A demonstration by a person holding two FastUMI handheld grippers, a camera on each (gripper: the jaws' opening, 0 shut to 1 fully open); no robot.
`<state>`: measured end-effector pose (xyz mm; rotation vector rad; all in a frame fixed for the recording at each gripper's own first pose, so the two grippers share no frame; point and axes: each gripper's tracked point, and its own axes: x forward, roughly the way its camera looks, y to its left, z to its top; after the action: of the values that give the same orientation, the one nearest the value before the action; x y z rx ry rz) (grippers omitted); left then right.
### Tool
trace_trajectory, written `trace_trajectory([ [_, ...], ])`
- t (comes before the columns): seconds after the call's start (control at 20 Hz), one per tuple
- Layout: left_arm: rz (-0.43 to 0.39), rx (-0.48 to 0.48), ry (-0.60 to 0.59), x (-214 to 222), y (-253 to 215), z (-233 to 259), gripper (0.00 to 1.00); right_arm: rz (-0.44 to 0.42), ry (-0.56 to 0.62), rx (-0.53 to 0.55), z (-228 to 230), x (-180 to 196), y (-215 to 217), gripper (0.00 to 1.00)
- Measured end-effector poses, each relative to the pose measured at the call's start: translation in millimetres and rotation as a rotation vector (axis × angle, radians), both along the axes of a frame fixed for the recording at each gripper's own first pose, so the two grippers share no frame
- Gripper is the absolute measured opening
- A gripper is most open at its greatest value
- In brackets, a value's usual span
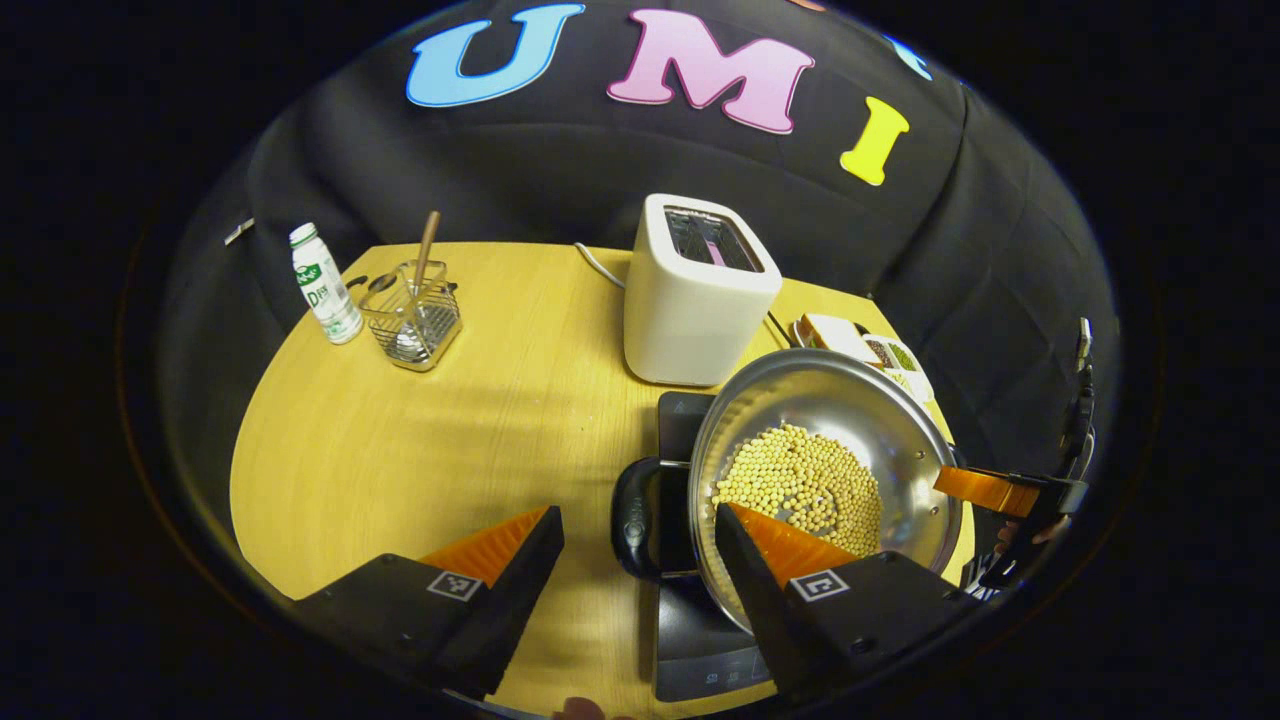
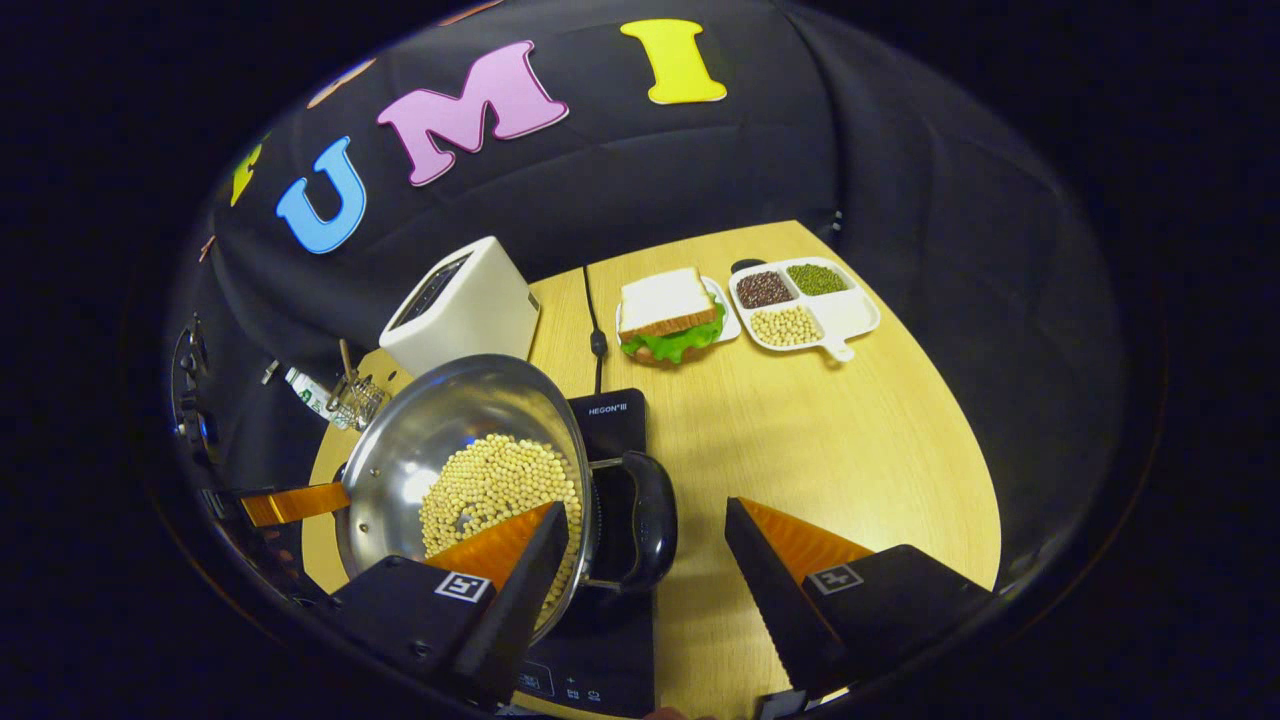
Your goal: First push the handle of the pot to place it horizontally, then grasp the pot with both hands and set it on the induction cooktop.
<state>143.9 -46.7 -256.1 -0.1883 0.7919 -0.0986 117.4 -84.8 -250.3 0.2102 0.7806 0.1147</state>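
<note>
A shiny round steel pot (image 1: 830, 440) with 2 black loop handles (image 1: 640, 520), holding pale yellow soybeans (image 1: 800, 485), is seen above the black induction cooktop (image 1: 700, 640) near the front edge of the yellow wooden surface (image 1: 420, 440). The left gripper (image 1: 640, 560) is held with jaws open astride 1 handle. The right gripper (image 2: 645, 560) likewise straddles the opposite handle (image 2: 645, 520), jaws apart. A white 3-compartment dish (image 2: 835, 315) of beans lies toward the far edge.

left hand-held gripper (image 1: 640, 535): jaws wide apart | right hand-held gripper (image 2: 640, 530): jaws wide apart, seemingly gripping nothing
</note>
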Motion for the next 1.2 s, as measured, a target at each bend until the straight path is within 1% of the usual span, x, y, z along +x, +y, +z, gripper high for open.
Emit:
trace_trajectory([
  [0.2,0.032,0.013,-0.144,-26,23,48,0.96,-0.032,-0.152,-0.079,49,-17,-7,0.99],
  [0.3,0.052,0.016,-0.234,-43,33,79,0.95,-0.034,-0.243,-0.107,86,-26,-4,0.99],
  [0.4,0.069,0.020,-0.321,-62,44,109,0.95,-0.039,-0.352,-0.120,130,-38,2,0.99],
  [0.55,0.094,0.076,-0.436,-96,62,146,0.95,-0.050,-0.511,-0.136,188,-62,10,0.99],
  [0.7,0.108,0.117,-0.550,-135,69,179,0.95,-0.083,-0.608,-0.109,230,-97,17,0.99],
  [0.75,0.114,0.128,-0.584,-148,71,189,0.96,-0.093,-0.638,-0.098,241,-110,18,0.99],
  [0.85,0.135,0.120,-0.633,-175,72,205,0.95,-0.096,-0.711,-0.101,261,-134,20,0.98],
  [0.95,0.166,0.106,-0.680,-201,80,218,0.95,-0.099,-0.778,-0.135,273,-157,17,0.98],
  [1.1,0.212,0.146,-0.737,-230,99,223,0.95,-0.099,-0.808,-0.148,275,-196,21,0.98],
  [1.2,0.231,0.144,-0.748,-244,103,219,0.95,-0.101,-0.822,-0.144,276,-210,23,0.98],
])
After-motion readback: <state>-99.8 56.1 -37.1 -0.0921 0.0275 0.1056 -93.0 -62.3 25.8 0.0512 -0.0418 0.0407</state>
